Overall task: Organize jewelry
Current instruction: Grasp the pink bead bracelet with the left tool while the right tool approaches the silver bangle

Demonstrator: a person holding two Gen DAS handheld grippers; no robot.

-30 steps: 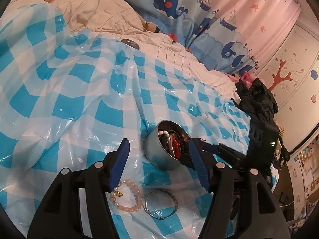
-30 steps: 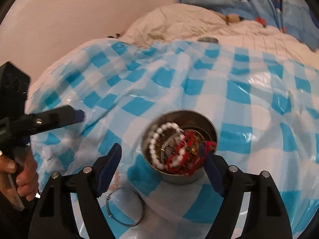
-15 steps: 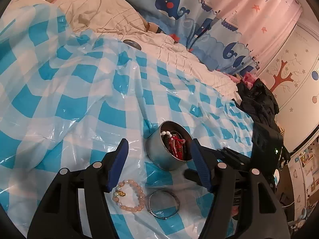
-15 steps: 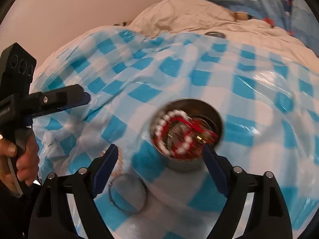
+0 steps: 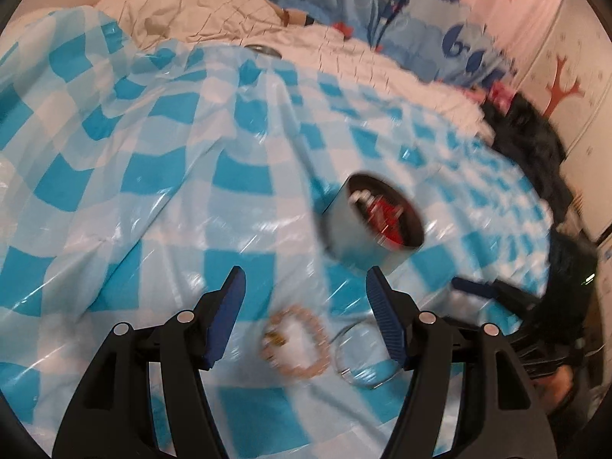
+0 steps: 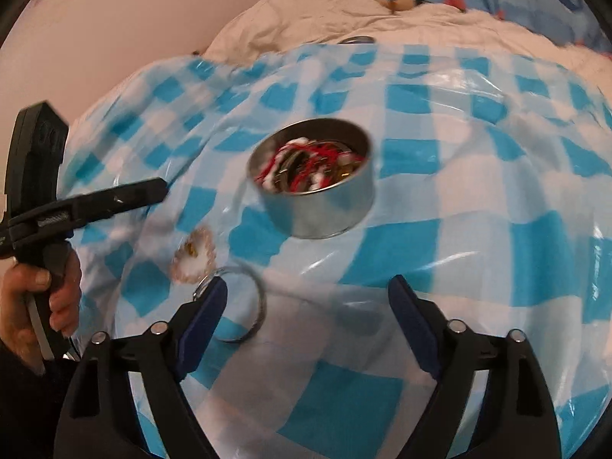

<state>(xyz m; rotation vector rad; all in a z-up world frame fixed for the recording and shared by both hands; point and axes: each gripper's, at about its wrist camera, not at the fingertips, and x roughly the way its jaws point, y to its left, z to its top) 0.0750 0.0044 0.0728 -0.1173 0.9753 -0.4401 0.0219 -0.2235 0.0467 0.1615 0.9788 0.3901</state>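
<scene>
A round metal tin (image 6: 313, 179) is seen standing on a blue-and-white checked plastic sheet (image 6: 478, 176) spread over a bed. The tin is filled with a tangle of red cord and white beads (image 6: 306, 166). Two pieces are left lying on the sheet, near the tin: a pale bead bracelet (image 5: 296, 340) and, just beside it, a thin metal bangle (image 5: 363, 359).

The left gripper (image 5: 308, 315) is pointed steeply down at the sheet, and its blue-padded jaws are held apart. The bead bracelet is seen in the gap between them, lying on the sheet below, and is not pressed by either pad; nothing is gripped. From the right wrist view, this gripper's handle is seen grasped by a hand (image 6: 46, 298) at the left edge, the fingers wrapped round the grip.

The right gripper (image 6: 308, 317) is also angled down at the sheet. Its jaws have just been closing a little, yet are still set wide with nothing between the pads. The bangle is partly covered by its left finger (image 6: 204, 315); whether it is touched cannot be told. The tin stands beyond the fingertips, apart from them.

Both views are blurred by motion.
</scene>
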